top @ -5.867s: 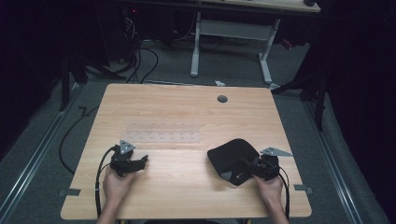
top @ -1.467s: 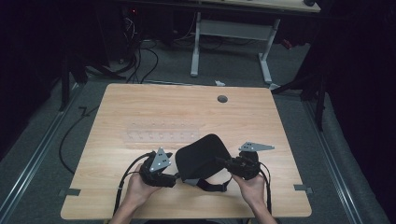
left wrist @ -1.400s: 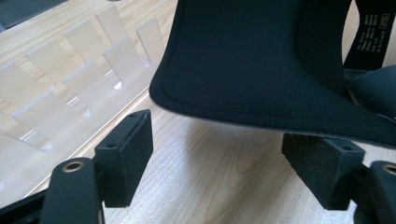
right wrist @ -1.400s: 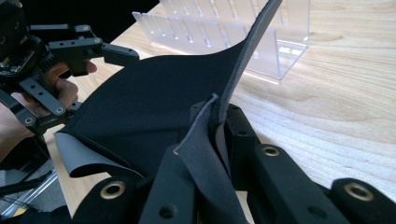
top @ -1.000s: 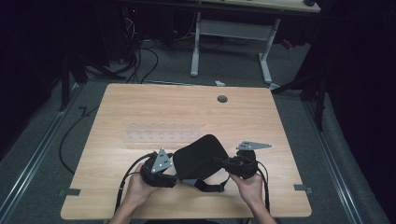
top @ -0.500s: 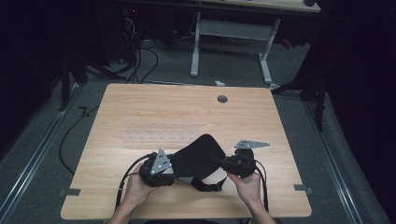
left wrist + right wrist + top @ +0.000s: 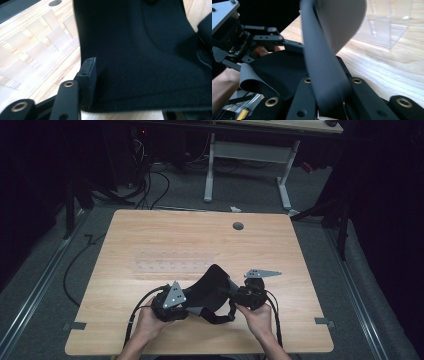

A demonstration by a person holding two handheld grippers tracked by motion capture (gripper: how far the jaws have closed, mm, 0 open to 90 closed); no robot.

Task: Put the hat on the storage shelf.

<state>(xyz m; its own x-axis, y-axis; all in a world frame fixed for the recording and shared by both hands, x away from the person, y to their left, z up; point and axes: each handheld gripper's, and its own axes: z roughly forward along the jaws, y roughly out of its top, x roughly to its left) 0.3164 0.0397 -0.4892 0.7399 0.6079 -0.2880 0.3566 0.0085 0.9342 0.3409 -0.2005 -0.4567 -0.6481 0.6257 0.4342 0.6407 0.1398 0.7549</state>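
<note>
From the high view, a black, dome-shaped cap of soft fabric, with a grey lining and a strap hanging below it, is held up over the near middle of the pale wooden worktop. The left gripper meets it from the left and the right gripper from the right, each in a hand coming in from the near edge. Just beyond the cap a clear plastic rack lies flat on the wood, and a small round grommet sits near the far edge.

In the left gripper view, the matte, felt-like black cap bulges across the frame. One black jaw with a ribbed pad lies against its lower edge; the other jaw is hidden behind the cloth. These jaws have just been closing with the fabric between them, at about half width, and whether they now pinch it cannot be told. The clear rack shows upright slats behind.

In the right gripper view, the right gripper has narrowed its jaws tightly on a smooth, curved grey-black band of the cap. The left gripper reaches the black cloth farther off, and the clear rack stands on the grained worktop.
</note>
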